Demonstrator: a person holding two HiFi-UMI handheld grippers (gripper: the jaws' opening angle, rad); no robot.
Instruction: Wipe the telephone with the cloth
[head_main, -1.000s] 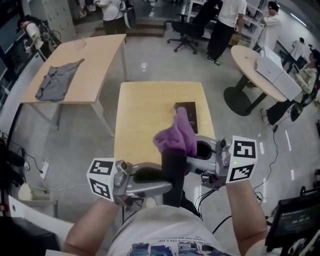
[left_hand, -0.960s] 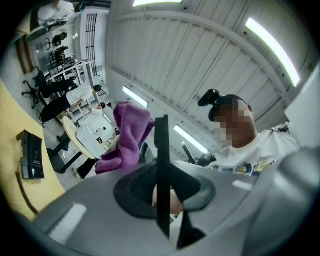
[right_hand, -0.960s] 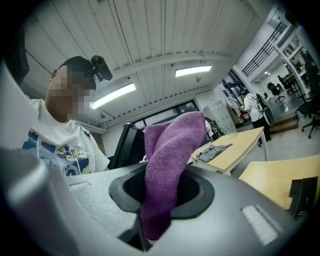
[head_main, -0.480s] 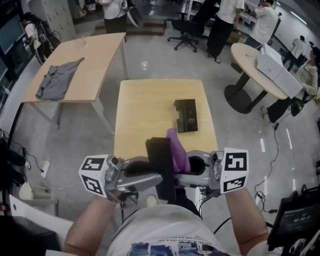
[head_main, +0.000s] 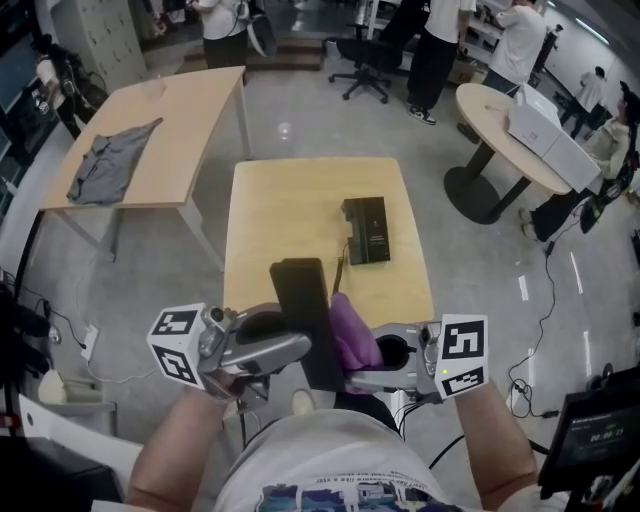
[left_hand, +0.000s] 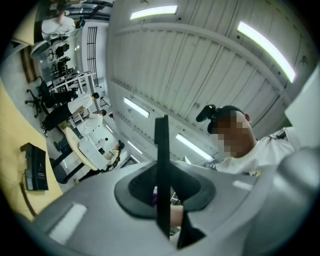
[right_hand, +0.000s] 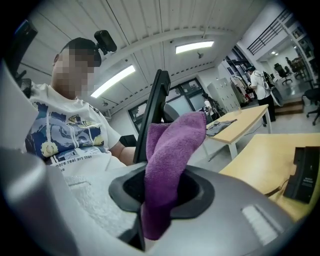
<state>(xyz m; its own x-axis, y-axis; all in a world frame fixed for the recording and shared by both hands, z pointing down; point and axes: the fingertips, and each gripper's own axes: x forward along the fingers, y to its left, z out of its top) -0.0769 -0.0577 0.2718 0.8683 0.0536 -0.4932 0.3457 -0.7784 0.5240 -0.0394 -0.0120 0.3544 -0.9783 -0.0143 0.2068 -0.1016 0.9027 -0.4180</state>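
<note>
Head view, lower centre: fingers of my left gripper (head_main: 303, 348) clamp the telephone handset (head_main: 298, 300) upright, my right gripper (head_main: 362, 356) pinches the purple cloth (head_main: 350, 332) just beside it, and I fear a hard wipe could lever the handset loose.

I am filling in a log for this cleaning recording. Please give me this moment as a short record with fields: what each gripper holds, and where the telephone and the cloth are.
left gripper: shut on the black handset, which stands upright over the table's near edge
right gripper: shut on the purple cloth
cloth position: close beside the handset, on the side toward the right gripper; contact cannot be confirmed
telephone base: lies flat on the table, apart from both grippers
cord: runs from the base toward the near edge
</note>
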